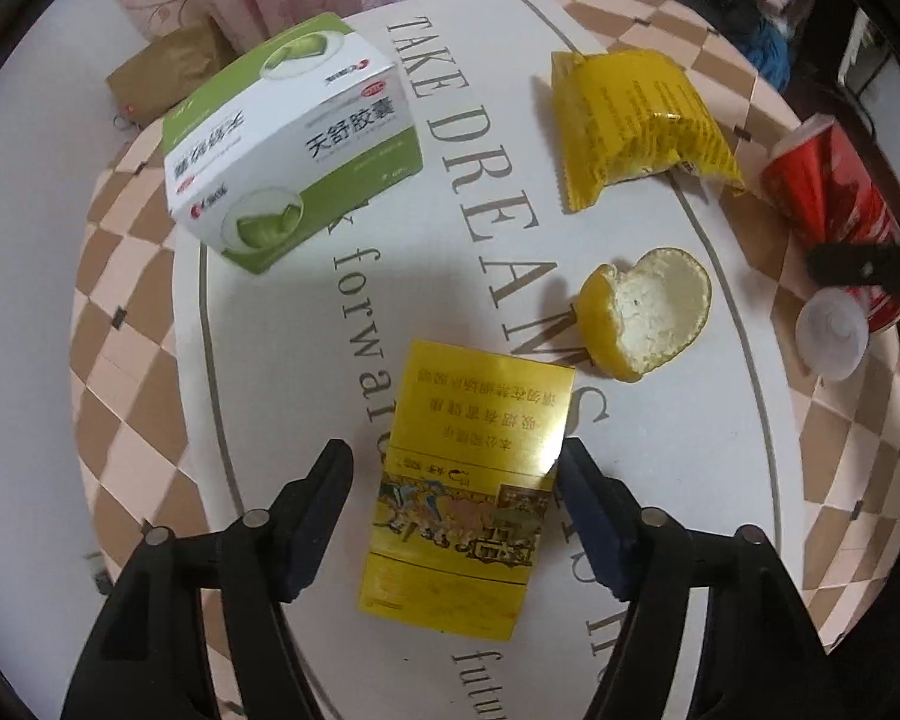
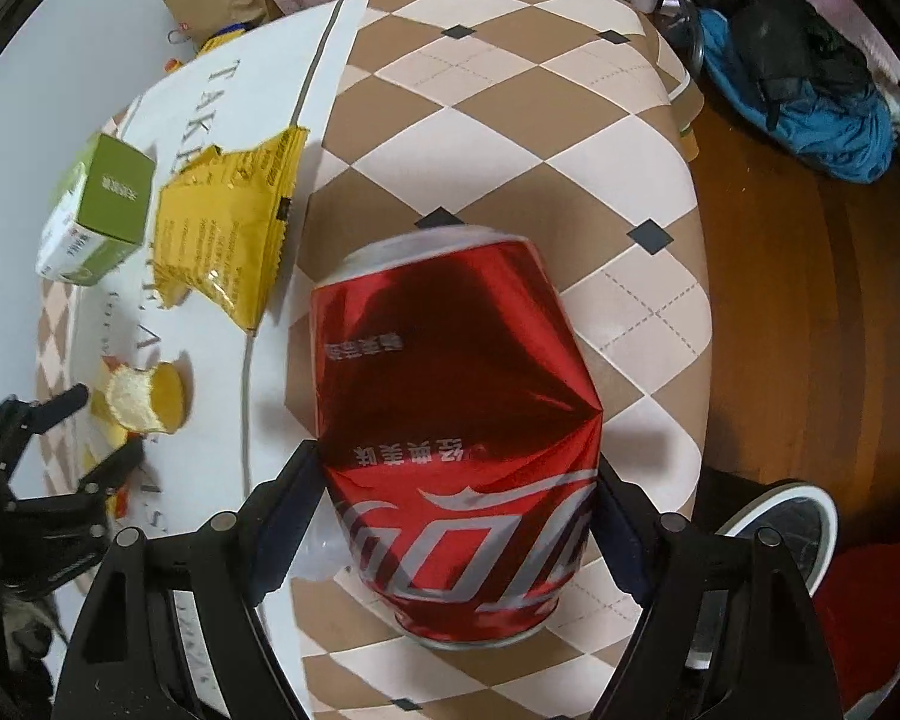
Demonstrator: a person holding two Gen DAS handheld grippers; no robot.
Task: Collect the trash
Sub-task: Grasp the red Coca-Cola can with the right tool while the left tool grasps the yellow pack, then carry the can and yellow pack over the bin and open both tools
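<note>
My left gripper (image 1: 453,468) is spread around the gold cigarette pack (image 1: 462,492) lying flat on the checkered tablecloth (image 1: 132,312), fingers not quite touching it. My right gripper (image 2: 459,468) pinches the dented red cola can (image 2: 456,420) near the table's edge, beside the yellow snack wrapper (image 2: 228,228).
</note>
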